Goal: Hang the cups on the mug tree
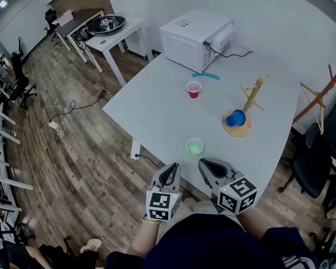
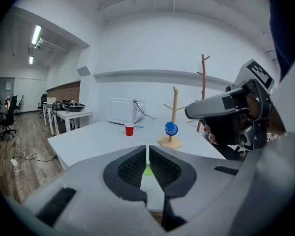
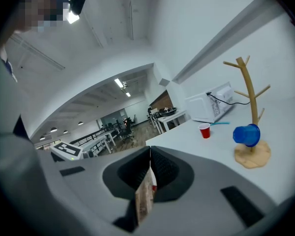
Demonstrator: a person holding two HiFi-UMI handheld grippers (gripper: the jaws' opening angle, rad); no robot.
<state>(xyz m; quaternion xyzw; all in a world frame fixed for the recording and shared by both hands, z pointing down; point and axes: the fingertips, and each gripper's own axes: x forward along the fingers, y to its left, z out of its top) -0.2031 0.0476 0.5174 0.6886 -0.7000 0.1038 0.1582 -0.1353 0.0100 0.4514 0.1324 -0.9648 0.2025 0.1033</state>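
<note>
On the white table [image 1: 157, 102] stands a wooden mug tree [image 1: 253, 97] with a blue cup [image 1: 235, 118] hung low on it, near its round base. A red cup [image 1: 194, 89] stands upright mid-table. A green cup [image 1: 194, 146] sits nearer the front edge. My left gripper [image 1: 172, 170] and right gripper [image 1: 206, 166] hover side by side at that edge, just short of the green cup, both shut and empty. In the left gripper view the shut left gripper [image 2: 147, 154] shows a sliver of green cup [image 2: 147, 170] behind it. In the right gripper view the right gripper [image 3: 150, 156] points left of the mug tree [image 3: 250, 97].
A white microwave [image 1: 193, 38] stands at the table's far corner with a teal tool [image 1: 206, 75] lying before it. A black office chair [image 1: 319, 150] and a wooden stand [image 1: 319, 102] are at the right. A smaller white table [image 1: 120, 35] stands beyond on the wood floor.
</note>
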